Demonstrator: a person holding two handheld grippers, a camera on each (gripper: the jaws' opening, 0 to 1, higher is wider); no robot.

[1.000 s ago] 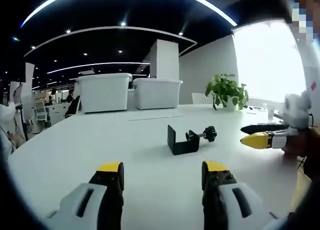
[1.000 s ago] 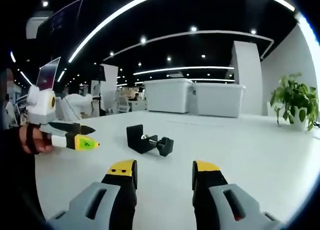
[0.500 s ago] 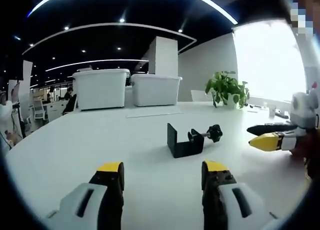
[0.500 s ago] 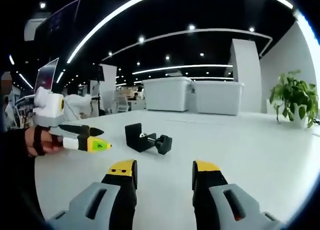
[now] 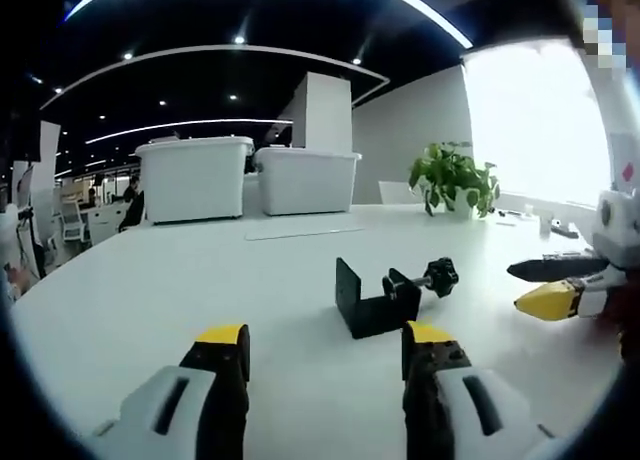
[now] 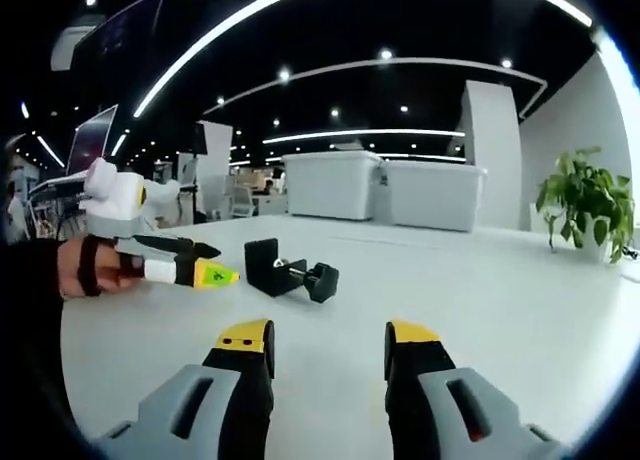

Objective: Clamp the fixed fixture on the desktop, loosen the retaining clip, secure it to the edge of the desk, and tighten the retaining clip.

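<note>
On the white desk [image 5: 150, 300], in the left gripper view, the left gripper [image 5: 325, 345] stood with its 2 yellow-tipped jaws spread apart and nothing between them. Just beyond the right-hand jaw sat the black clamp [image 5: 385, 295], upright on the desktop, its C-shaped bracket toward the left of the view and its screw running out to a black knob on the right. It touched neither jaw. To the right of the clamp the right gripper [image 5: 540, 283] reached in from the view's edge, one jaw dark and one yellow-tipped, parted and empty, near the clamp but apart from it.

In the right gripper view, the right gripper [image 6: 327, 342] likewise held its 2 jaws open around bare desktop [image 6: 500, 300]. The clamp [image 6: 288, 270] lay farther out, ahead and a little left of the jaws, bracket to the left and knob to the right. The left gripper [image 6: 208, 260] came in from the left, held by a hand [image 6: 85, 270] with a dark strap across it, its tips parted just beside the clamp's bracket; I could not tell whether they touched it.

Farther back on the desk stood 2 white bins [image 5: 195, 178] side by side, and a potted plant [image 5: 453, 178] near the bright window [image 5: 535, 120]. A white column [image 6: 492, 150] rose behind the bins under curved ceiling lights [image 6: 300, 15].
</note>
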